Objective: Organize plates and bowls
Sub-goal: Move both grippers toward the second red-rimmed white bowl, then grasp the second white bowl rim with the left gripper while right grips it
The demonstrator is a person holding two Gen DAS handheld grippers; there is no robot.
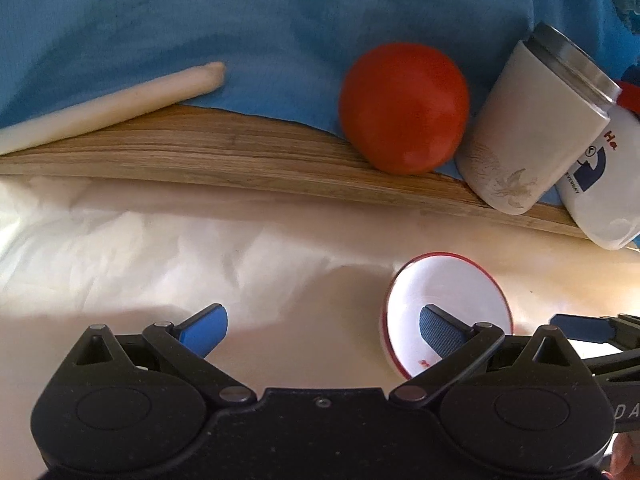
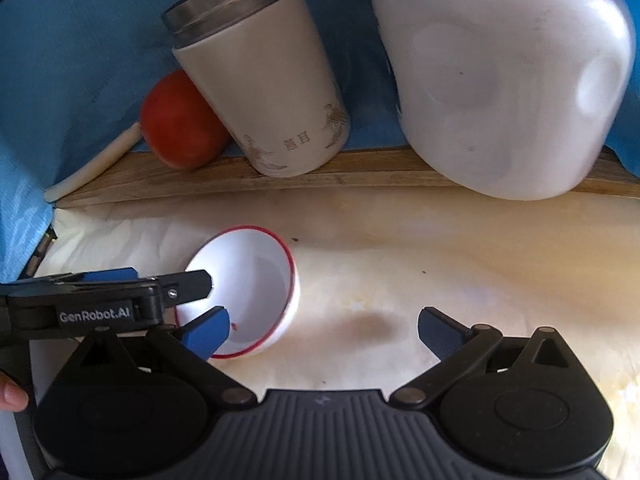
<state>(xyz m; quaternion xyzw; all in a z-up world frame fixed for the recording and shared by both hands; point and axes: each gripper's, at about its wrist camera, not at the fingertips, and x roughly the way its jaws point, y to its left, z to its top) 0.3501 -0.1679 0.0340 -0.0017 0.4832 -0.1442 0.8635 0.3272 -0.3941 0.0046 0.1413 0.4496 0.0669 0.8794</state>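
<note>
Left gripper: fingers gaping apart, holding nothing.
Right gripper: fingers spreading wide.
Bowl: sitting at ten o'clock.
Jug: only right view showing it whole.

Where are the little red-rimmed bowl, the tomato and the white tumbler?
red-rimmed bowl (image 2: 256,280), right wrist view, inner wall.
tomato (image 1: 404,108), left wrist view, front skin.
white tumbler (image 2: 264,92), right wrist view, side wall.

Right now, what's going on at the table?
A person holds both grippers, open, over the cream table cover. The left gripper has one finger at the rim of the red-rimmed white bowl; whether it touches is unclear. The right gripper sits beside the bowl, holding nothing.
</note>
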